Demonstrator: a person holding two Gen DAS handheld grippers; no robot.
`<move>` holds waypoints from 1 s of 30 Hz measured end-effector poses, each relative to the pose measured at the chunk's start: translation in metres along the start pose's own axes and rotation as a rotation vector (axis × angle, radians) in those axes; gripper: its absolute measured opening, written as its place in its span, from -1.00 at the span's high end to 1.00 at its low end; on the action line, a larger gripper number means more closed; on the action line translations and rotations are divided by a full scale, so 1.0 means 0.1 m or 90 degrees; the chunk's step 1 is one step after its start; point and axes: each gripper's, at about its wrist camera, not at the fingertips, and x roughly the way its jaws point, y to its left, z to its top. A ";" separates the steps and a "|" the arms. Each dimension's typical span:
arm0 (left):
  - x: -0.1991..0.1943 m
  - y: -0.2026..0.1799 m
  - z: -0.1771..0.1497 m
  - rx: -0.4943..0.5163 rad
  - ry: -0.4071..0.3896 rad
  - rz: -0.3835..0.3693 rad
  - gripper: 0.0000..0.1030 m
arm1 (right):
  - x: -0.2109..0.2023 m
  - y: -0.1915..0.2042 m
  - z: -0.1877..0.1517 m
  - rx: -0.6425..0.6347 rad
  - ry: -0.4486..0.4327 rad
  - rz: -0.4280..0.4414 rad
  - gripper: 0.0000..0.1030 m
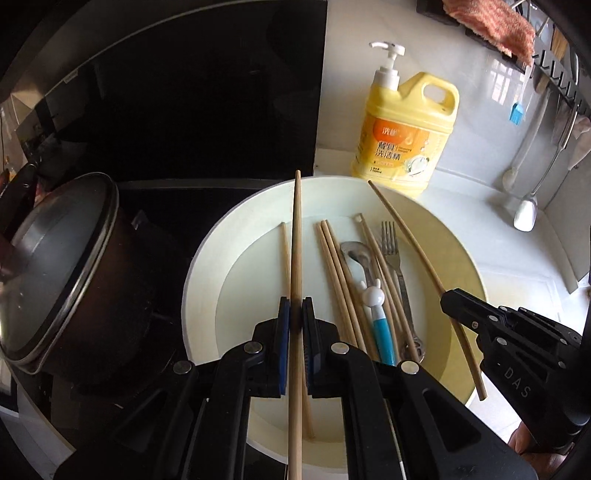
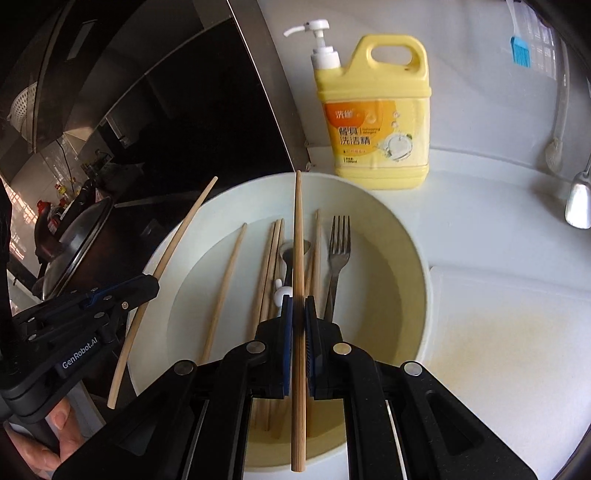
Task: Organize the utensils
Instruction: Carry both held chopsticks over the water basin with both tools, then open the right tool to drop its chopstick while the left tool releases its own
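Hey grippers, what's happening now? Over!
Left gripper shut on one chopstick. Right gripper shut on another chopstick. Fork, spoon, more chopsticks in basin. Nothing blocking.

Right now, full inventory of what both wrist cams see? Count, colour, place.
bowl: one, white, centre of the counter
loose chopsticks: several, wooden, lying in the bowl; exact count unclear
held chopsticks: two, wooden, one in each tool above the bowl
fork: one, metal, right side of the bowl
spoon: one, metal bowl with a white and blue handle, among the chopsticks
detergent: one, yellow jug with a white pump, behind the bowl
pot: one, dark with a glass lid, left of the bowl
brush: one, blue, hanging on the wall
cloth: one, pink, on the wall rack
left tool: black, shut on a chopstick
right tool: black, shut on a chopstick
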 end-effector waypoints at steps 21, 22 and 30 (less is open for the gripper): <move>0.55 0.04 -0.03 -0.034 0.105 -0.002 0.81 | 0.46 -0.09 0.05 0.008 0.102 -0.033 0.74; 0.53 0.05 -0.03 -0.039 0.106 -0.003 0.59 | 0.42 -0.08 0.07 0.006 0.095 -0.038 0.63; 0.20 0.15 0.01 -0.061 0.080 0.038 -0.67 | 0.09 -0.12 0.12 -0.015 0.061 -0.051 0.05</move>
